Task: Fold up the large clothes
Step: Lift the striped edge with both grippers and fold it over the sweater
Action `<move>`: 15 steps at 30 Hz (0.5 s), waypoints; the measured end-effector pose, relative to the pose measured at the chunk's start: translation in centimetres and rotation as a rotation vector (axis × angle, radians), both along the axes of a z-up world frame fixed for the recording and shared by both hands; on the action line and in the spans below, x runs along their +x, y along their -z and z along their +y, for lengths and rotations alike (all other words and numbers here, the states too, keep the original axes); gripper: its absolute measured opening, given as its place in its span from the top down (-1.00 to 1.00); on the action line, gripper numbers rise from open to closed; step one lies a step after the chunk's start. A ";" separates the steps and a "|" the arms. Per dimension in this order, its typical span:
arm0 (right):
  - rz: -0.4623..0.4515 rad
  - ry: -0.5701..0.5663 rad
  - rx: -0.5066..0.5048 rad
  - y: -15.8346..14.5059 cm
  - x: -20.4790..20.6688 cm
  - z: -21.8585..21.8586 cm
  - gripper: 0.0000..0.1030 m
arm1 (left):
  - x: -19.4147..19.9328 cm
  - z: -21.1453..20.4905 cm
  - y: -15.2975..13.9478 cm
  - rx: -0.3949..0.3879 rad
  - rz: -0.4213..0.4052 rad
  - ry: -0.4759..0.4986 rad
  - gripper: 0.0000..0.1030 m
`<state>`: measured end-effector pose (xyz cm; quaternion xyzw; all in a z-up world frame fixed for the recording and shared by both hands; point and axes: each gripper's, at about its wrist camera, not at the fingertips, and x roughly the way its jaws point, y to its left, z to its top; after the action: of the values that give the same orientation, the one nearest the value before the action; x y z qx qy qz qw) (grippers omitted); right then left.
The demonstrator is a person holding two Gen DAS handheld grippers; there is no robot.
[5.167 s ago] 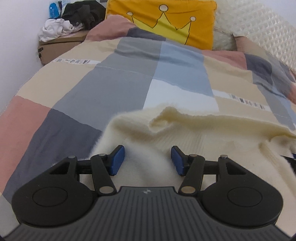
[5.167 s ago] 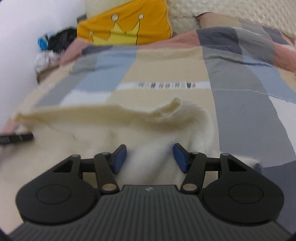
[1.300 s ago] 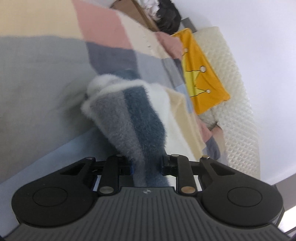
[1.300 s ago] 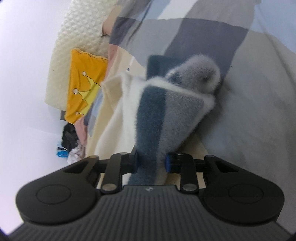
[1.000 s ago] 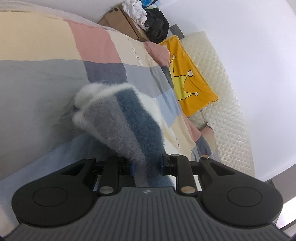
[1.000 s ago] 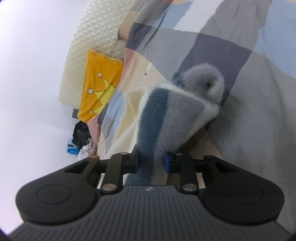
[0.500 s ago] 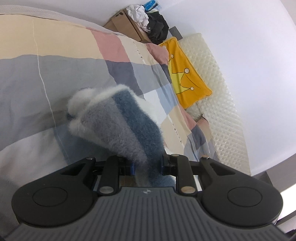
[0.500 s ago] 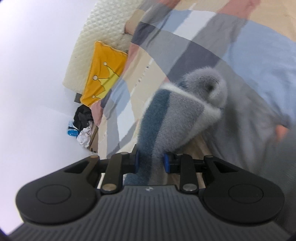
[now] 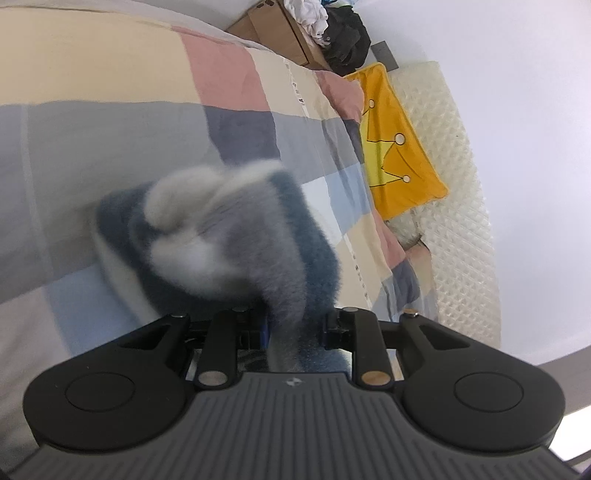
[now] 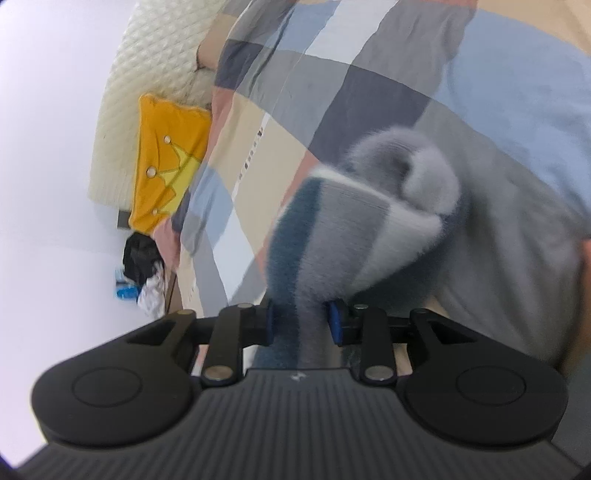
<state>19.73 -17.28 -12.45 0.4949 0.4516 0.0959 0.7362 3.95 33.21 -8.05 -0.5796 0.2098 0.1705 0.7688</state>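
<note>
A fuzzy garment (image 9: 229, 236) striped dark blue, grey and white hangs bunched and blurred above the patchwork bed cover (image 9: 110, 122). My left gripper (image 9: 295, 328) is shut on one edge of it, with fabric filling the gap between the blue pads. In the right wrist view the same garment (image 10: 351, 229) rises from my right gripper (image 10: 301, 321). Its jaws are opening, though the fabric still sits pressed between the pads. A rolled grey cuff curls at the garment's far end. How the rest of the garment hangs is hidden.
A yellow crown pillow (image 9: 399, 147) leans on the cream quilted headboard (image 9: 461, 184) at the bed's far end. A cardboard box (image 9: 280, 33) with piled clothes stands by the wall. The right wrist view shows the pillow (image 10: 166, 147) and the clothes pile (image 10: 144, 266) too.
Both grippers went from open over a cream sweater to shut on the fuzzy striped garment. Over the last second both rose with it, and the garment swung and bunched up.
</note>
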 end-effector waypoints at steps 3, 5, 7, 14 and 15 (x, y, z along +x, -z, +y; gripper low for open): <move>0.027 0.025 0.017 0.8 2.3 0.9 0.33 | 3.1 1.3 0.5 -0.005 0.025 0.000 0.46; 0.040 0.034 0.017 1.4 3.6 1.4 0.32 | 5.1 2.0 1.0 0.003 0.039 0.010 0.46; 0.051 0.042 0.018 2.2 4.9 1.8 0.31 | 6.9 2.6 1.7 0.018 0.052 0.025 0.46; 0.065 0.044 0.025 6.0 8.8 3.1 0.29 | 10.8 4.6 5.5 0.022 0.049 0.065 0.46; 0.064 0.044 0.033 6.5 9.0 3.1 0.29 | 11.2 4.8 5.9 0.016 0.045 0.066 0.46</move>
<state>28.77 -14.15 -18.91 0.5196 0.4623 0.0712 0.7150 15.15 38.02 -13.92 -0.5622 0.2449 0.1596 0.7736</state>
